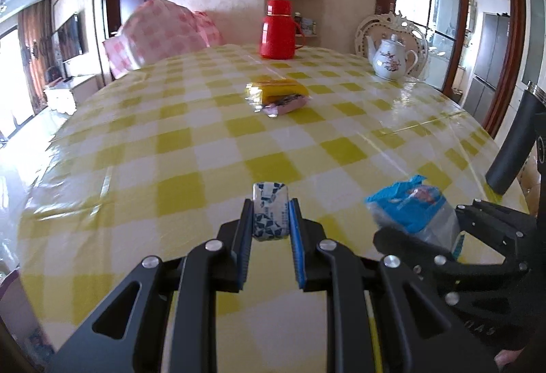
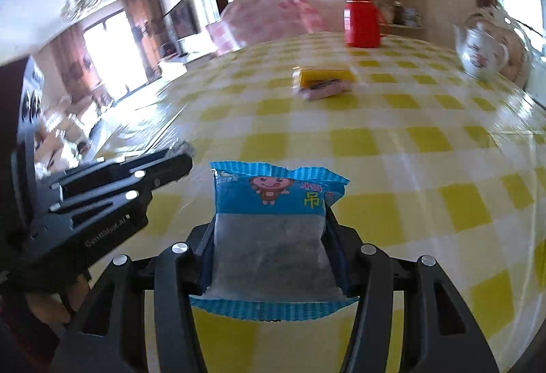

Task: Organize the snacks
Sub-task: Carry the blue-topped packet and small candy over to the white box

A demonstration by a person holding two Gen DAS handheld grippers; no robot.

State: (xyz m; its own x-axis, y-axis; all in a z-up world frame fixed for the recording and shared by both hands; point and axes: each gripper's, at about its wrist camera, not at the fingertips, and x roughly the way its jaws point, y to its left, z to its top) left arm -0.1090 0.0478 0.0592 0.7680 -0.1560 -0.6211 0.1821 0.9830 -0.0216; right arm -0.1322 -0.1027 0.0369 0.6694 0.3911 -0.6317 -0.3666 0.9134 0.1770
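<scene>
My left gripper is shut on a small white-and-blue snack packet, held just above the yellow checked table. My right gripper is shut on a blue cartoon snack bag; that bag also shows at the right of the left wrist view. A yellow packet lies on a pink packet at the table's middle, ahead of both grippers; the pile also shows in the right wrist view. The left gripper appears at the left of the right wrist view.
A red thermos stands at the table's far edge, and a white floral teapot at the far right. A pink checked chair cover sits behind the table on the far left. The table edge curves off at left and right.
</scene>
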